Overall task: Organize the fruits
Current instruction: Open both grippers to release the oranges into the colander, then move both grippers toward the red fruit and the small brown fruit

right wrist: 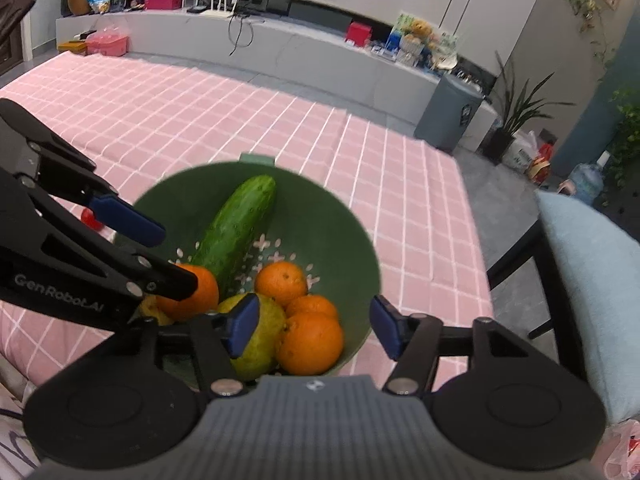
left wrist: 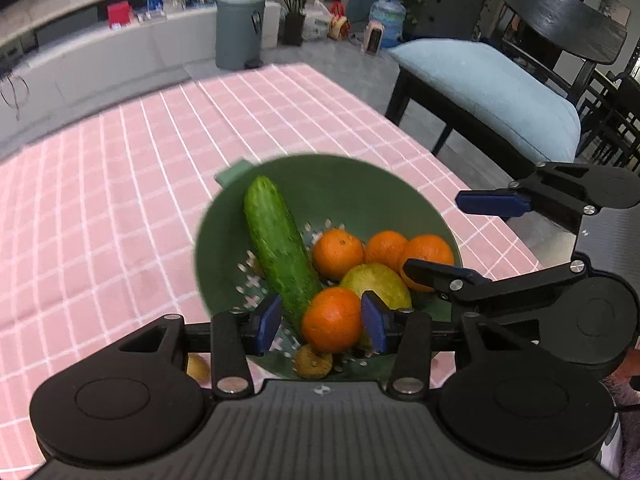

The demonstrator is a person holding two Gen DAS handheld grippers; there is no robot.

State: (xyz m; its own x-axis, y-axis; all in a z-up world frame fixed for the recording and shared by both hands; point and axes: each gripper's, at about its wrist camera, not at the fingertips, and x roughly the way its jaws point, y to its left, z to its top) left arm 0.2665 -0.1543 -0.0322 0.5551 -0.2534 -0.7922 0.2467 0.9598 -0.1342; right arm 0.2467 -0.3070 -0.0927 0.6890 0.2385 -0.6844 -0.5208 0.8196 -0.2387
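Note:
A green colander bowl [left wrist: 360,184] [right wrist: 320,208] on the pink checked tablecloth holds a cucumber [left wrist: 276,256] [right wrist: 236,220], several oranges, a yellow-green pear [left wrist: 378,280] [right wrist: 260,344] and a brown kiwi [left wrist: 314,362]. My left gripper [left wrist: 322,325] [right wrist: 176,258] hovers over the near rim, open. One orange [left wrist: 332,318] lies between its blue pads, with a gap on the left side. My right gripper [right wrist: 315,330] [left wrist: 434,234] stands open over the bowl's right side. The pear and another orange [right wrist: 310,342] lie beneath it, and neither is pressed.
A small yellowish fruit [left wrist: 198,368] lies on the cloth just left of the bowl, and a small red thing [right wrist: 90,218] lies behind the left gripper. A black chair with a blue cushion [left wrist: 492,92] stands off the table's right edge. A grey bin [left wrist: 240,32] stands beyond.

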